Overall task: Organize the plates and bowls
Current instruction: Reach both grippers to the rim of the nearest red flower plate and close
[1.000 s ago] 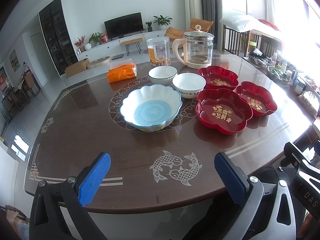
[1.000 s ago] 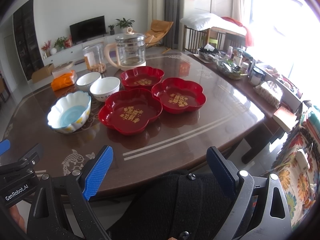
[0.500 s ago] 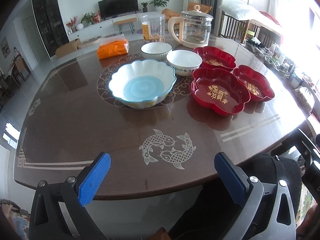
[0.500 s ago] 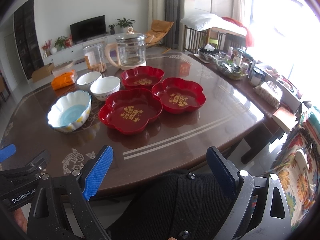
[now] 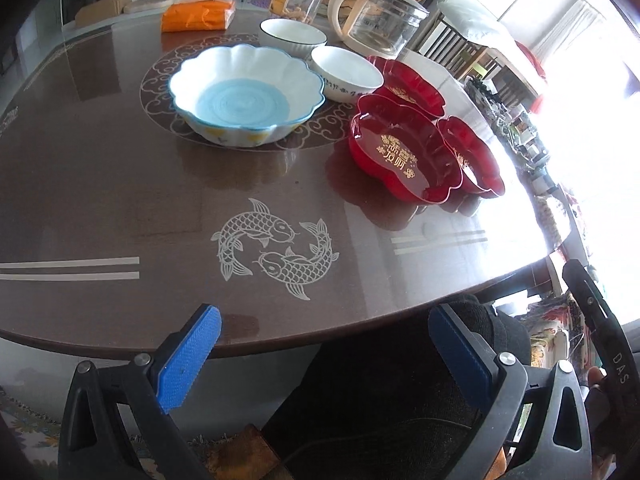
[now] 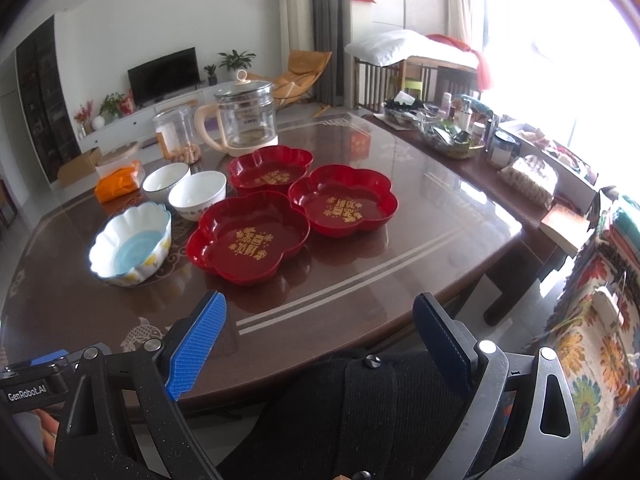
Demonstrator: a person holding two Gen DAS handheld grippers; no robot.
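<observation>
Nothing lifted yet, dishes waiting on the table (image 6: 420, 216).

Left gripper (image 5: 324, 352) and right gripper (image 6: 320, 340) hang spread and empty at the near edge; three red plates (image 6: 248, 236) cluster beside the bowls (image 5: 244, 92), likely for stacking.

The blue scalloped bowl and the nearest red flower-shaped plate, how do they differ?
Colour: the blue scalloped bowl is white with a pale blue floor and blue rim; the nearest red flower-shaped plate is glossy red with gold characters.
Shape: the bowl has deep, flaring, finely scalloped walls; the plate is shallower, with a few broad lobes.
Neighbours: the bowl stands apart; the plate sits tight against another red plate.
Both stand upright and empty on the table.
</observation>
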